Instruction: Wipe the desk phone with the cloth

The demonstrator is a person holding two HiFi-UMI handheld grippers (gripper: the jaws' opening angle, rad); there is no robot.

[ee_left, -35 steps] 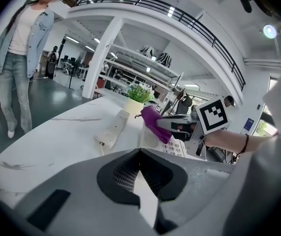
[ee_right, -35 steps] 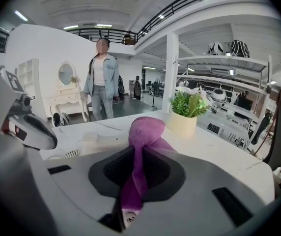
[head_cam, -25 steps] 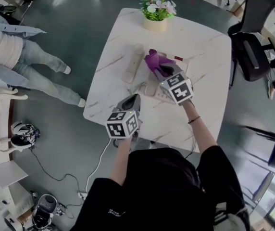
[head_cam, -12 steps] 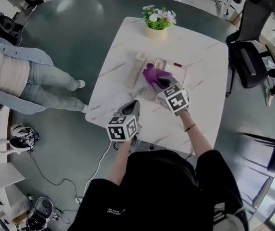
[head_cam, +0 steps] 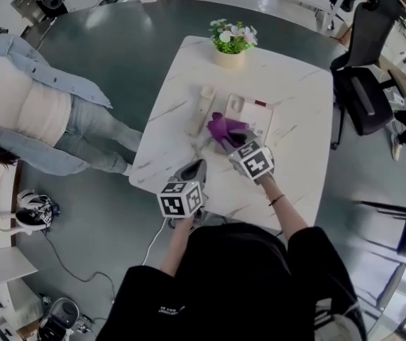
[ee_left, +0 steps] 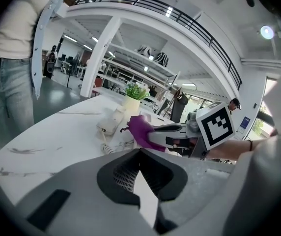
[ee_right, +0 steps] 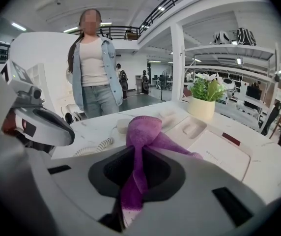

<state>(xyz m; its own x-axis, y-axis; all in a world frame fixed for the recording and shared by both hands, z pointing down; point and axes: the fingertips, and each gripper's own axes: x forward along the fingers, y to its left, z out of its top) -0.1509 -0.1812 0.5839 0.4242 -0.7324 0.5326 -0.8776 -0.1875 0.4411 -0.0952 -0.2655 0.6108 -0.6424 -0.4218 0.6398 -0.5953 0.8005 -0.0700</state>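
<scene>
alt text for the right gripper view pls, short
Right gripper, jaws shut on a purple cloth bunched over a white desk phone on a marble table. Its coiled cord lies left, a potted plant stands behind, and a person in a denim jacket stands beyond the table.

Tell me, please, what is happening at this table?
A person in a black top works at the white marble-patterned table with two grippers. The right claw is shut on a purple cloth, held at the near side of the cream desk phone base. The cream handset lies on the table, left of the base. The left claw is shut and empty.
</scene>
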